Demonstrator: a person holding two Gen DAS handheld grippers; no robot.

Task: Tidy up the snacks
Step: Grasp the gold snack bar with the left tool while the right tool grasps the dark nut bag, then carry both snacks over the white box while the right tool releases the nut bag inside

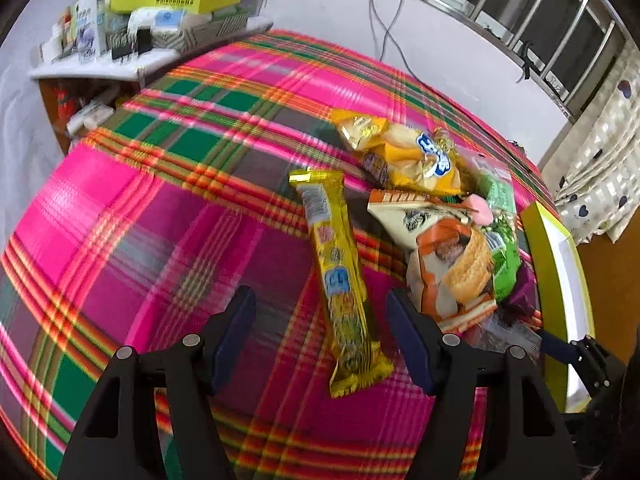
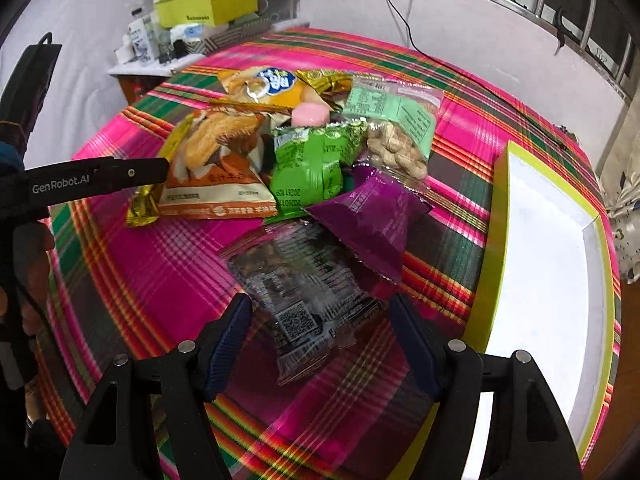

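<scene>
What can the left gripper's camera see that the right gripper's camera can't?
Only the left wrist view shows the whole long yellow snack stick between the open left gripper. Only the right wrist view shows the clear dark snack packet before the open right gripper, plus the purple foil packet and peanut bag. Both show the orange-and-white snack bag, pink plaid cloth and lime-rimmed white box.
</scene>
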